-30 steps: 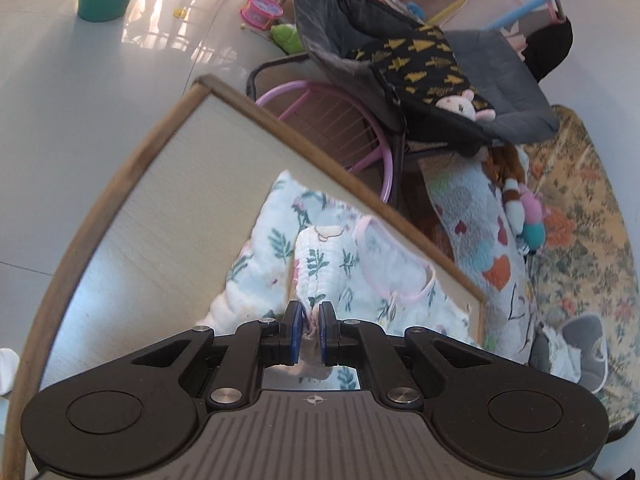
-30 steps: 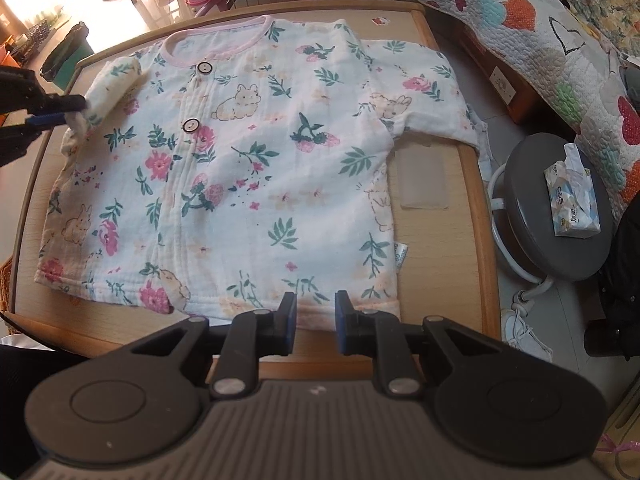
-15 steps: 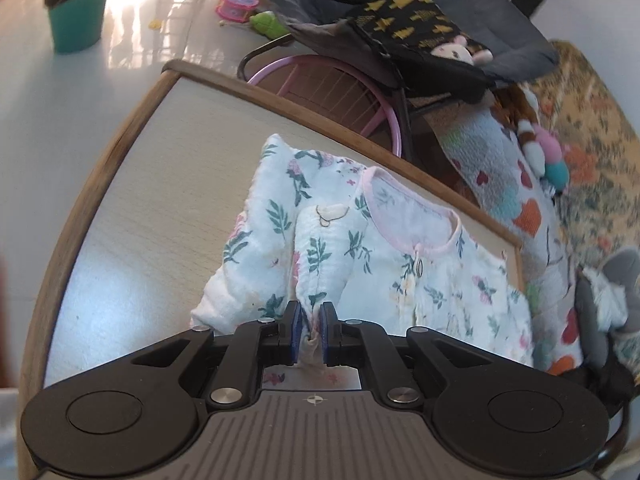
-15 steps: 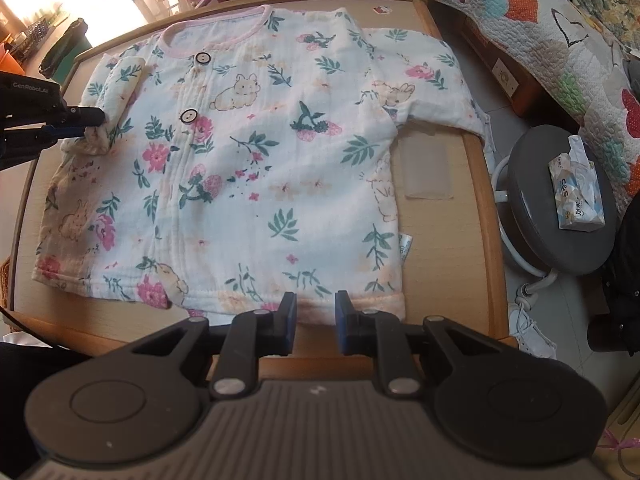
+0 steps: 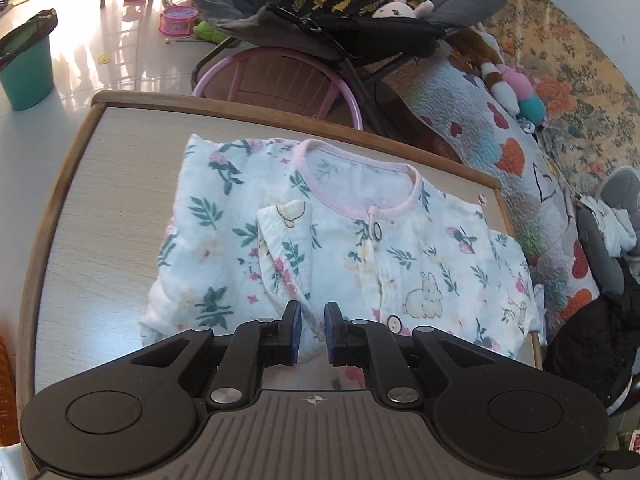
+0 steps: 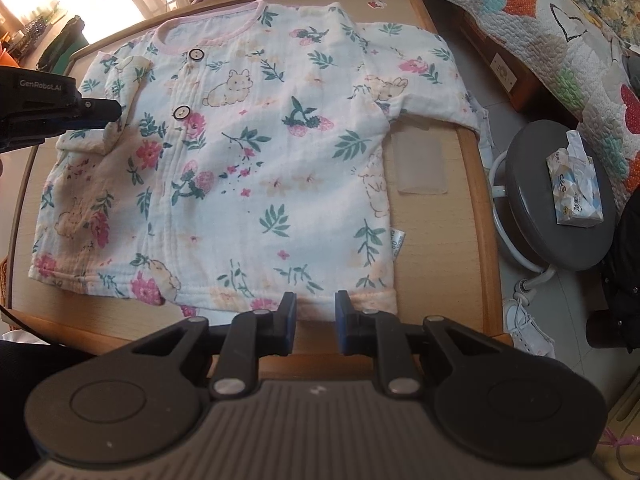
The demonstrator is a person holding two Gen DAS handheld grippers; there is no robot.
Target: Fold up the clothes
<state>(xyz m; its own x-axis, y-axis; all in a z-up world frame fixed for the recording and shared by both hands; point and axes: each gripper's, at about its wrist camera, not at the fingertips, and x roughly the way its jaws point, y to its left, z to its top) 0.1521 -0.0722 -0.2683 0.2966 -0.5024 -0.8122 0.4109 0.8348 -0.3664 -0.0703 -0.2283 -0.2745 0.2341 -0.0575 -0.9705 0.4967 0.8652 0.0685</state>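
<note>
On table [image 6: 436, 248]: floral shirt [image 6: 248, 160], sleeve folded inward

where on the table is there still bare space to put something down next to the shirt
Bare table lies beyond the folded sleeve, out to the rim. A narrower strip lies beside the shirt, under the spread sleeve, partly taken by a clear pad. The near edge by the right gripper is tight.
</note>
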